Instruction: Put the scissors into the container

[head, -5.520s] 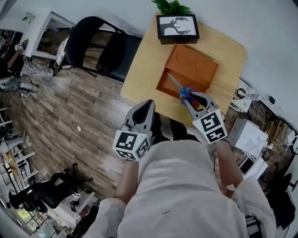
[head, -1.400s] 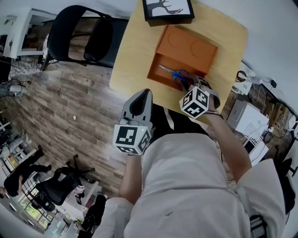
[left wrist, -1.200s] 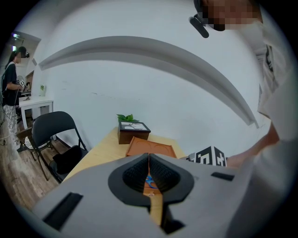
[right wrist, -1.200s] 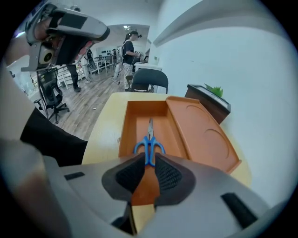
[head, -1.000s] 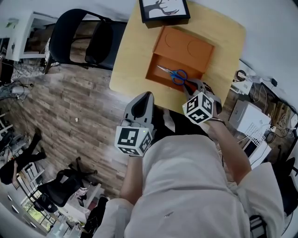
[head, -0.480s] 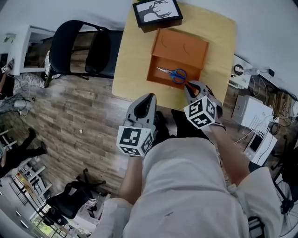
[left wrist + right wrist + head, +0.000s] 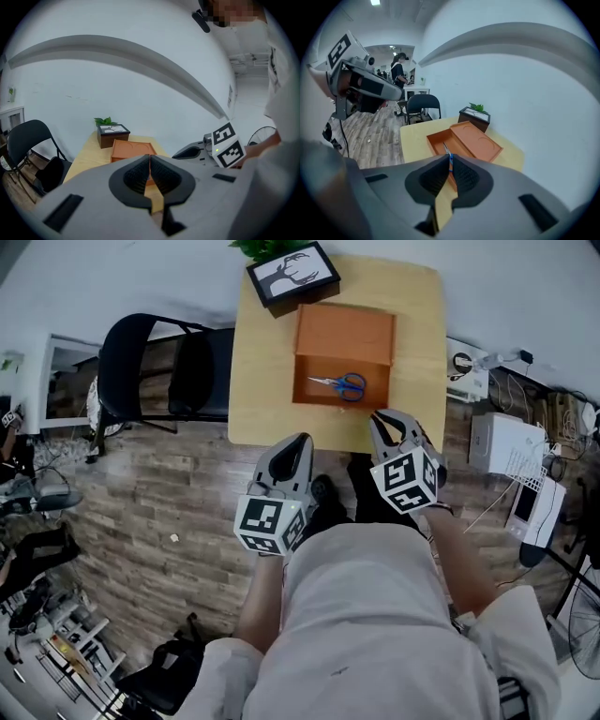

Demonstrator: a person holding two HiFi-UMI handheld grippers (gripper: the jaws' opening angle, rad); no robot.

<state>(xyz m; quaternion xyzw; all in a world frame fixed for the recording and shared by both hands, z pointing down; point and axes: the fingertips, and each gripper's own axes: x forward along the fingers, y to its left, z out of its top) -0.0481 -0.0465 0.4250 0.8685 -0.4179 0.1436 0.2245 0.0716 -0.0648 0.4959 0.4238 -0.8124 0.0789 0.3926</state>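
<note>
The scissors (image 7: 339, 383) lie flat in the open near half of the container (image 7: 343, 334), with the left gripper (image 7: 301, 440) and right gripper (image 7: 381, 417) both closed, empty and well short of the container, so the likeliest mishap is a stray knock shifting the container.

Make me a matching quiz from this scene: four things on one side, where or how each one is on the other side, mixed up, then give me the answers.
Column one:
1. scissors
2. deer picture
3. black chair
4. right claw

Column two:
A. shut, holding nothing
B. on the floor beside the table
C. lying in the open compartment of the orange container
D. at the table's far edge, by the plant

Pairs: 1-C, 2-D, 3-B, 4-A
</note>
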